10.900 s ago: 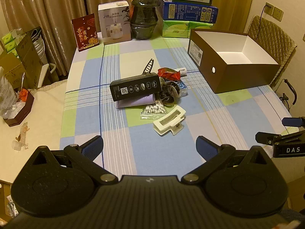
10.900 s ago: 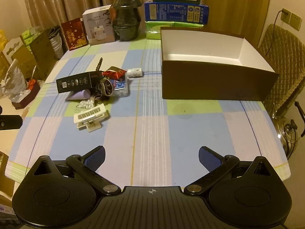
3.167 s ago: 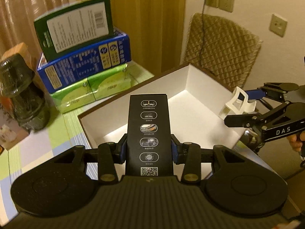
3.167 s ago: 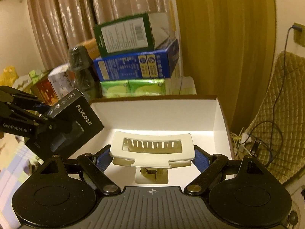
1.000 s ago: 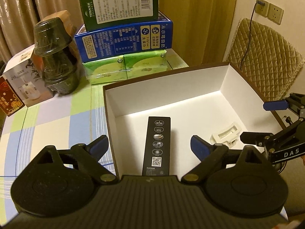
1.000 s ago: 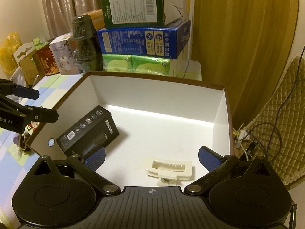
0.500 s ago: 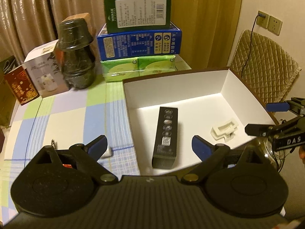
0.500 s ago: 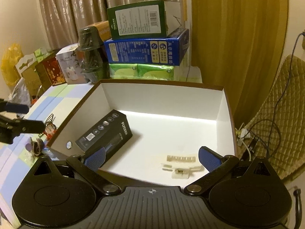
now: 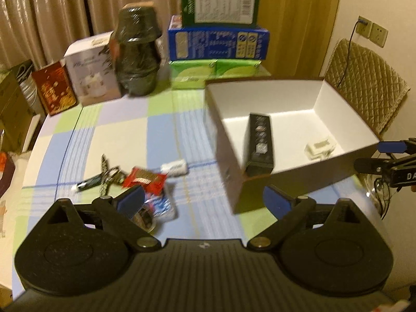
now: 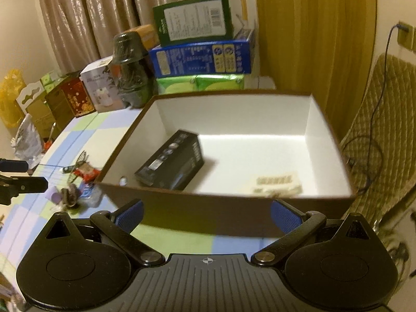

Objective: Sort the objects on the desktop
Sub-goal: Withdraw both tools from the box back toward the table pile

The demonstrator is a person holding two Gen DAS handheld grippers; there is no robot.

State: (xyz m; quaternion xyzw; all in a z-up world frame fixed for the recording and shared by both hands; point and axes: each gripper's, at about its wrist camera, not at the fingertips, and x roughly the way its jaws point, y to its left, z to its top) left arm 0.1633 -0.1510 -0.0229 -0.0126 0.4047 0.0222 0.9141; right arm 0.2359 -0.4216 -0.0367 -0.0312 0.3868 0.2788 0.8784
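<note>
Nearby, stacked cartons (image 9: 217,43) (three high), dark jar (image 9: 137,52)

The long carton (image 9: 260,145) and hair clip (image 9: 320,147) lie in the box (image 9: 299,179) — loose items (image 9: 145,179) on the table (image 9: 122,132) to its left.

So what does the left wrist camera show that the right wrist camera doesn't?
Only the left wrist view shows the white tube on the cloth and the wall sockets clearly. Only the right wrist view shows the yellow bag at far left and the purple item. Both show the brown box holding the black box and white clip, and the red packet.
</note>
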